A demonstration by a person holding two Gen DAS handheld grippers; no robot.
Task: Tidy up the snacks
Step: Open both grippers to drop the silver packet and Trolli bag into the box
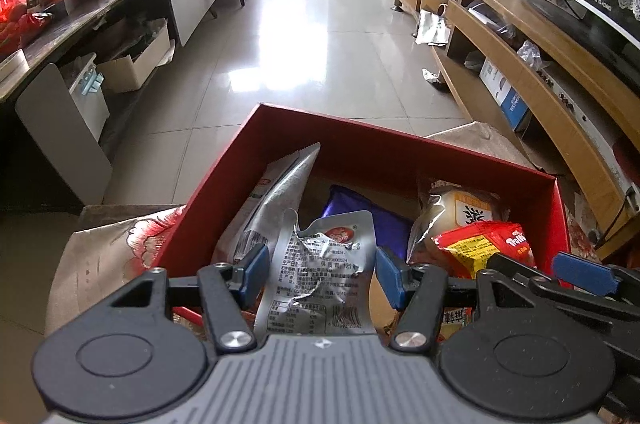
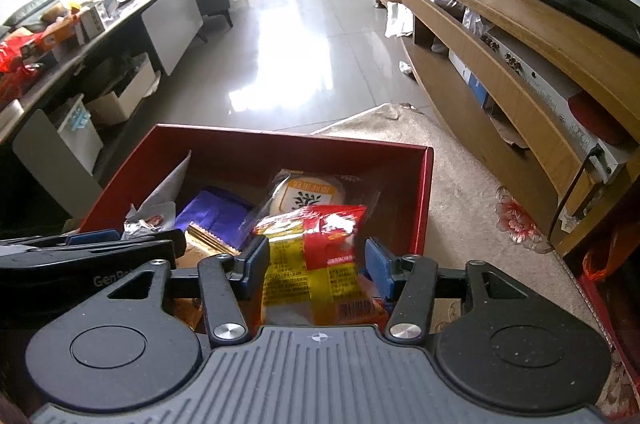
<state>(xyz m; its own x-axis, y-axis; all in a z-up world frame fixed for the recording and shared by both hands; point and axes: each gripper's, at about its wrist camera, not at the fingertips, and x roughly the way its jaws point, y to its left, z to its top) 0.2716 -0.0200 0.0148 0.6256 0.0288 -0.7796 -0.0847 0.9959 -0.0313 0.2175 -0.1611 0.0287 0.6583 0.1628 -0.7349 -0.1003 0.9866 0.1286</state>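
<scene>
Both grippers hang over the near edge of the red box point(image 1: 400, 160), which sits on a beige floral cloth point(image 2: 460, 184). The left gripper point(image 1: 318, 274) has its 2 blue pads spread, a crumpled silver packet point(image 1: 320, 264) standing between them, apparently released. The right gripper point(image 2: 316, 264) is likewise spread around a red-and-yellow packet point(image 2: 316, 244); contact is unclear. Deeper in the box lie a purple packet point(image 2: 216, 212) and a round pastry point(image 2: 308, 194).
</scene>
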